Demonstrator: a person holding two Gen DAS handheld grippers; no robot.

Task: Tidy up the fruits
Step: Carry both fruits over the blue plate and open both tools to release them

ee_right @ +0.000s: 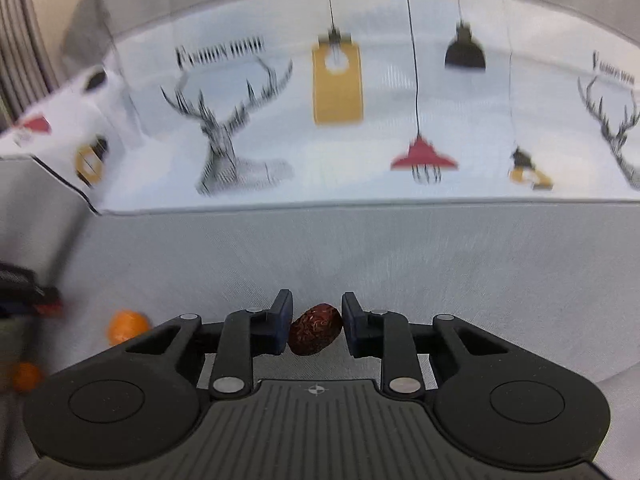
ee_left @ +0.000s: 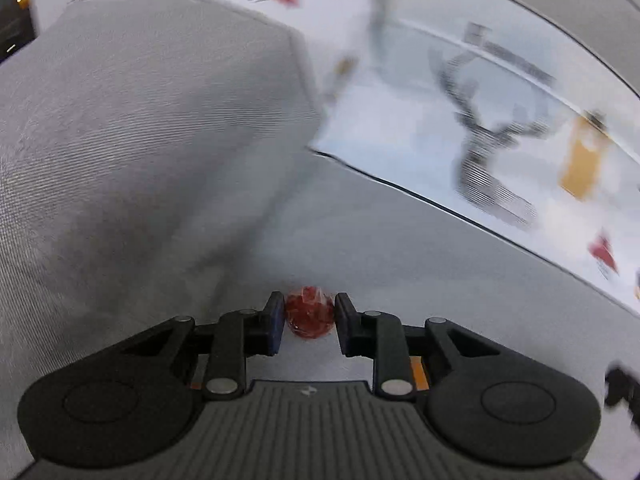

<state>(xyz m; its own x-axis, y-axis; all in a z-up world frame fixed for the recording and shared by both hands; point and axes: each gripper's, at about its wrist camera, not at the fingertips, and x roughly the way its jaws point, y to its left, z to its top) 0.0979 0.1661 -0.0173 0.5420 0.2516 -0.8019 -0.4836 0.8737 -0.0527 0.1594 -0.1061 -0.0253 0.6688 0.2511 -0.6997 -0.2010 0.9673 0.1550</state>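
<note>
In the left wrist view, my left gripper (ee_left: 308, 305) is shut on a small red fruit in a clear wrapper (ee_left: 309, 319), both pads touching its sides just above a pale grey cloth surface (ee_left: 400, 248). In the right wrist view, my right gripper (ee_right: 316, 305) is shut on a wrinkled dark red date (ee_right: 316, 330), held crosswise between the pads over the same grey cloth (ee_right: 400, 260). Two small oranges (ee_right: 127, 326) (ee_right: 26, 376) lie on the cloth to the lower left of the right gripper.
A white box wall printed with deer heads and hanging lamps (ee_right: 360, 152) stands behind the cloth, also blurred at the upper right (ee_left: 460, 132). A grey fabric wall (ee_left: 120, 120) rises close on the left. A dark, blurred object (ee_right: 24, 288) sits at the left edge.
</note>
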